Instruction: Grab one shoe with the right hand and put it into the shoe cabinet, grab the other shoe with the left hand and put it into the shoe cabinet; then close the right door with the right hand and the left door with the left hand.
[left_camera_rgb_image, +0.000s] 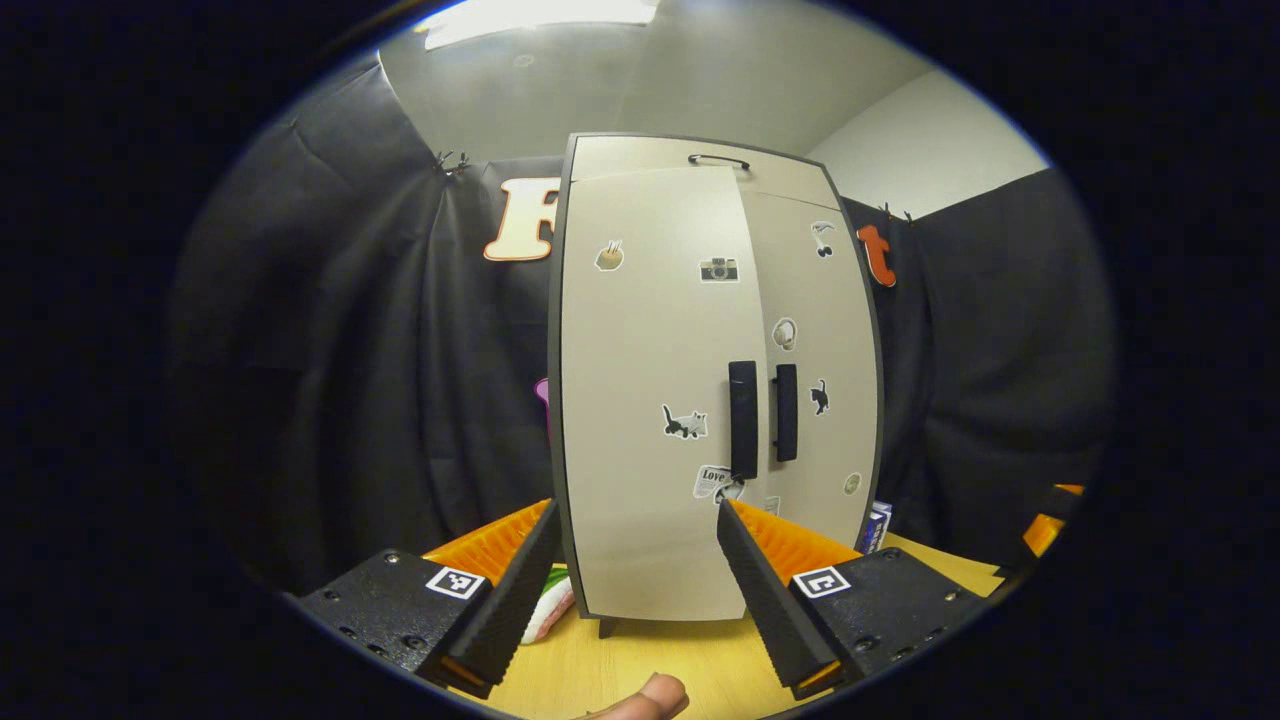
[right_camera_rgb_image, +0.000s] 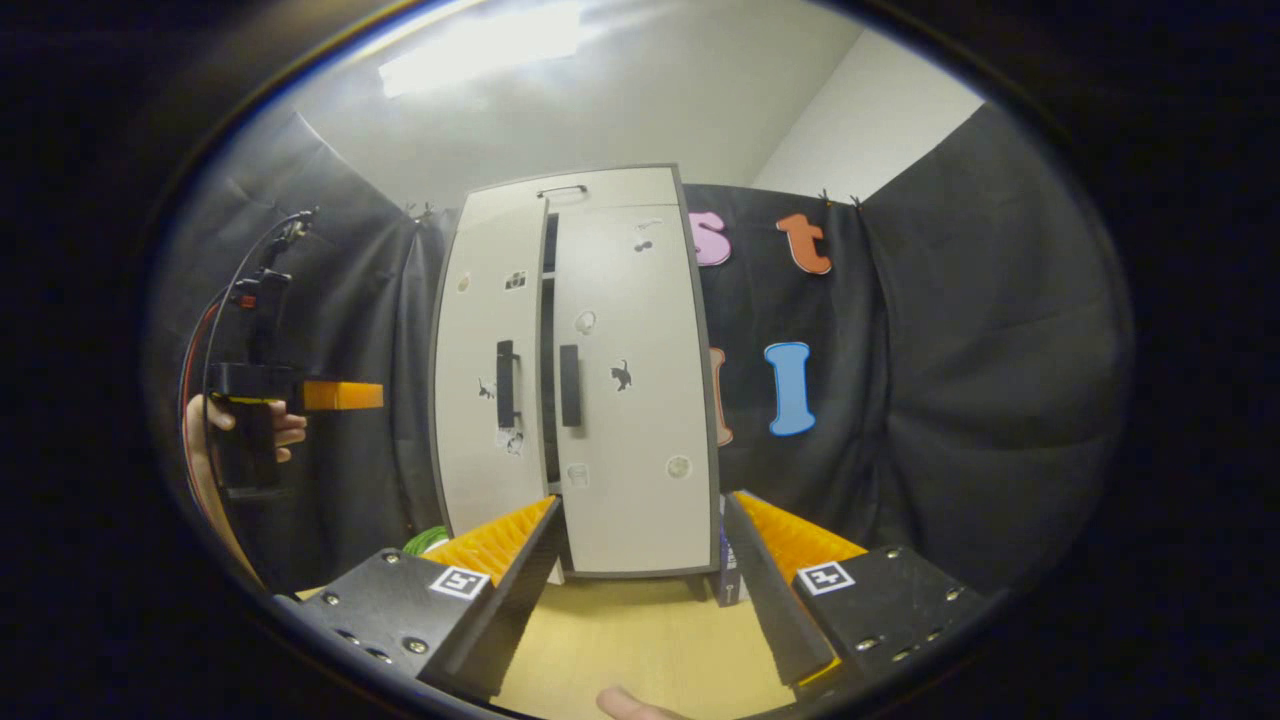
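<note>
Shoe cabinet (left_camera_rgb_image: 650, 400) frame centre | left door (right_camera_rgb_image: 490, 390) ajar, we judge | both claws (left_camera_rgb_image: 635, 590) (right_camera_rgb_image: 640, 600) released | next: left pushes shut.

In the left gripper view the shoe cabinet (left_camera_rgb_image: 700, 400) stands upright on the worktop (left_camera_rgb_image: 660, 655) at the middle of the frame, with the booth's cloth wall behind it. Its left door (left_camera_rgb_image: 650, 400) lies left of the right door (left_camera_rgb_image: 815, 370), and their two handles (left_camera_rgb_image: 743, 420) sit side by side at the centre seam. The left tool (left_camera_rgb_image: 635, 580) sits at the bottom of the frame, before the cabinet. In the right gripper view the right tool (right_camera_rgb_image: 640, 575) lies low before the cabinet, and the left tool appears at far left, held in a hand (right_camera_rgb_image: 285, 428).
</note>
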